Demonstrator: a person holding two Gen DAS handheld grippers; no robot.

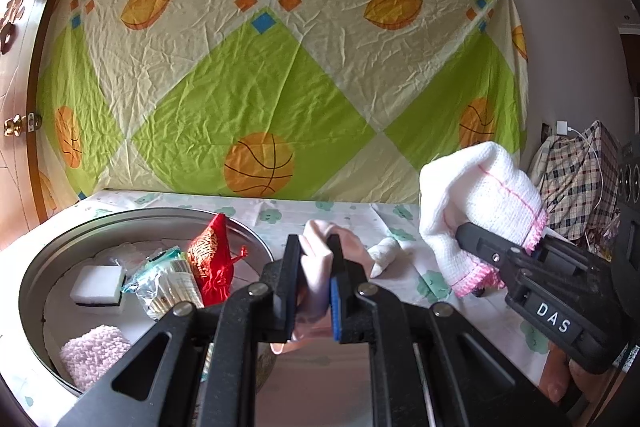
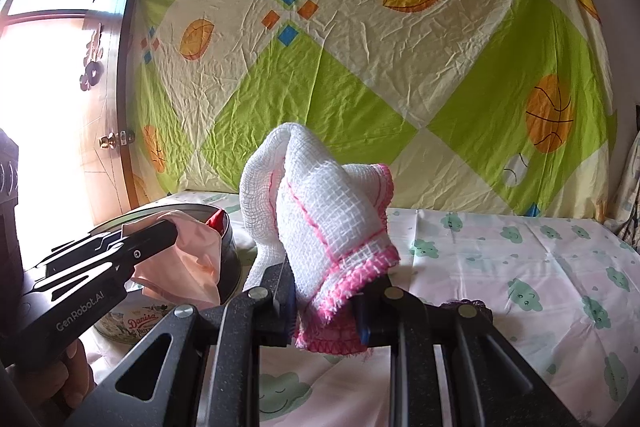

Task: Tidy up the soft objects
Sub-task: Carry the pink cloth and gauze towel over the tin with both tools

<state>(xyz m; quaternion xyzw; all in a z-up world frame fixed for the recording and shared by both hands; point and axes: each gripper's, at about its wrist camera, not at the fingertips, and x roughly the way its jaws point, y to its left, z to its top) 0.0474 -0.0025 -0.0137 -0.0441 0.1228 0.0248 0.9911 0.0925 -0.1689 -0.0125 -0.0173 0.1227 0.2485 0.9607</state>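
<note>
My left gripper [image 1: 314, 251] is shut on a pale pink cloth [image 1: 320, 267] and holds it just right of a round metal tin [image 1: 36, 279]; the cloth also shows in the right wrist view [image 2: 188, 259]. My right gripper [image 2: 326, 279] is shut on a white waffle cloth with a pink fringe [image 2: 320, 211], held above the table; it shows in the left wrist view [image 1: 480, 203] at the right. The tin holds a red pouch [image 1: 212, 255], a white sponge [image 1: 98, 285], a plastic packet [image 1: 164, 283] and a pink fluffy cloth [image 1: 94, 353].
The table wears a white cover with green cloud prints [image 2: 520, 267]. A green and cream sheet [image 1: 280, 67] hangs on the wall behind. A wooden door [image 1: 16, 107] stands at the left. A plaid bag [image 1: 580, 183] sits at the far right.
</note>
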